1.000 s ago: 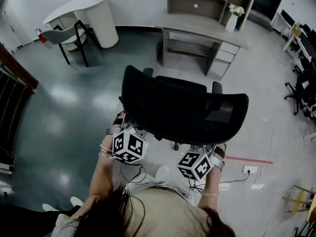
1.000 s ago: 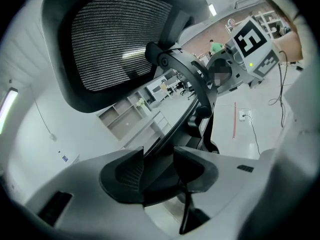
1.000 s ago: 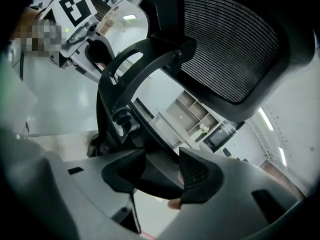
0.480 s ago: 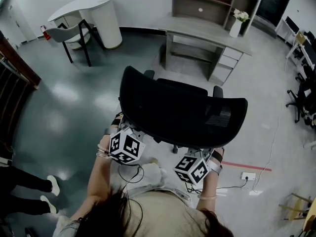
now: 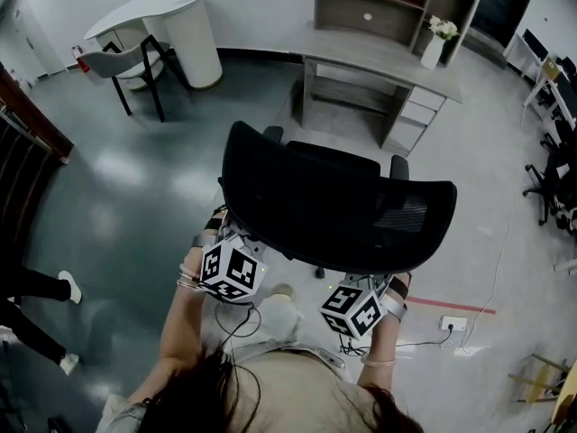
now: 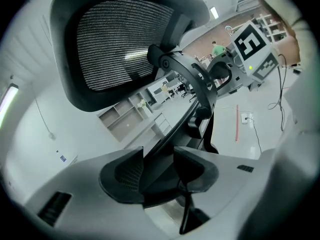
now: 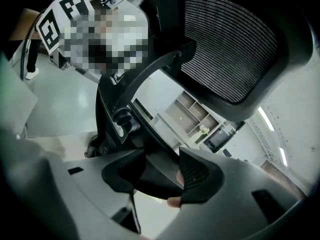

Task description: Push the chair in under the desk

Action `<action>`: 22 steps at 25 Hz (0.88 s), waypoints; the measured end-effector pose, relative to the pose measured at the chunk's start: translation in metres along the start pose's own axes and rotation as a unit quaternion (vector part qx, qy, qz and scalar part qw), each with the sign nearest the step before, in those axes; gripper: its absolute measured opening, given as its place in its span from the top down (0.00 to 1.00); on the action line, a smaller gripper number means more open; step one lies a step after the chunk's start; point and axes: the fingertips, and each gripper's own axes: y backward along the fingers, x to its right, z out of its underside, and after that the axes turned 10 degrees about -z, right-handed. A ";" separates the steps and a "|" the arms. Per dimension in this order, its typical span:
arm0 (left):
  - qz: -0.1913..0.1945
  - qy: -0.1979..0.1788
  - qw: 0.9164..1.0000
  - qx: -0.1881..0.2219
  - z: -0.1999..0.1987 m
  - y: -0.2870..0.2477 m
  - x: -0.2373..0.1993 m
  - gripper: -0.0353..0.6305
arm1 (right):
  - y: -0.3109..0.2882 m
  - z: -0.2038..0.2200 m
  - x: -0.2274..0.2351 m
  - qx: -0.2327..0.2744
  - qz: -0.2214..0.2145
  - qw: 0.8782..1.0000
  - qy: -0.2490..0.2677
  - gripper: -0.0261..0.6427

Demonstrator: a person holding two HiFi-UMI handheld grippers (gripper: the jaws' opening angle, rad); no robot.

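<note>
The office chair (image 5: 334, 210) stands at the middle of the head view, its mesh backrest toward the person and its seat pointing up the frame. The desk (image 5: 379, 54) is at the upper centre, well apart from the chair, with bare floor (image 5: 135, 179) between them. Its kneehole (image 5: 347, 93) lies almost straight up-frame from the chair, a little to the right.

The backrest's long axis runs from left to lower right, roughly parallel to the front edge of the surface. A push straight away from the person, leaning slightly right, should therefore send the seat into the opening.

Both claws are low behind the backrest, one near each end. The left claw (image 6: 159, 171) is clamped on a black back-frame strut (image 6: 185, 79) that runs down between its jaws. The right claw (image 7: 162, 171) grips the second strut (image 7: 135, 84) the same way. Neither is clearly nearer the desk, so even pressure from both should keep the chair from swivelling.
</note>
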 end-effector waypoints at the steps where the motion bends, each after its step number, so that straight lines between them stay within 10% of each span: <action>1: 0.000 0.000 1.000 0.002 0.000 -0.001 -0.002 0.68 | -0.001 -0.001 0.001 -0.001 0.001 1.000 0.000 0.64; 22: 0.017 -0.006 1.000 0.019 0.002 -0.021 -0.020 0.68 | -0.017 -0.014 0.004 -0.025 0.010 0.999 -0.022 0.64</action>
